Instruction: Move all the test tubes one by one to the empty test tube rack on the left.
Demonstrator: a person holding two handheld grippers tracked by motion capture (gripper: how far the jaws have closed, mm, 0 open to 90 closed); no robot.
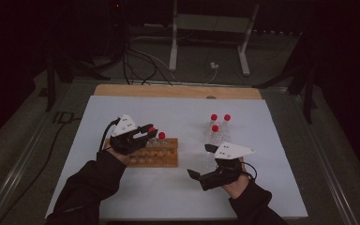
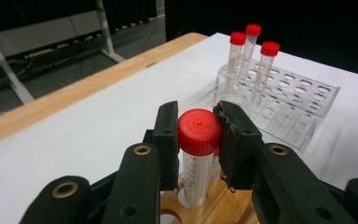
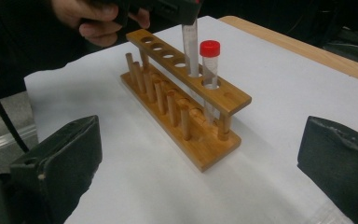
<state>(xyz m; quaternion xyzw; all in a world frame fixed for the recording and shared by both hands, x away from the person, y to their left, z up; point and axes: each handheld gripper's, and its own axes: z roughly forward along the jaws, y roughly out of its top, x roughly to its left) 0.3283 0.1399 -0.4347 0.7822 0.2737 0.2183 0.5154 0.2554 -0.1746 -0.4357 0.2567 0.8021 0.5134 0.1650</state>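
left gripper (image 2: 199, 135): jaws clamped on the red cap of a tube (image 2: 196, 172); pads press the cap from both sides. In the high view it sits at about 9 o'clock on the sheet, over the wooden rack.
held tube: upright, lower end down in a hole of the wooden rack (image 3: 186, 98), second hole from the rack's near end in the right gripper view.
neighbour tube (image 3: 209, 65): red cap, standing in the end hole just beside the held one, not gripped.
wooden rack: lies on the white sheet (image 1: 178, 187), left of centre; other holes in its top bar look empty.
right gripper (image 1: 205, 161): jaws spread wide, nothing between them; hovers at about 5 o'clock on the sheet, well apart from the wooden rack, pointing toward it.
clear rack (image 2: 289, 100): at about 3 o'clock on the sheet, holds three red-capped tubes (image 2: 249, 56) upright at one end.
table edge (image 1: 178, 90): bare wood strip at 12 o'clock beyond the sheet.
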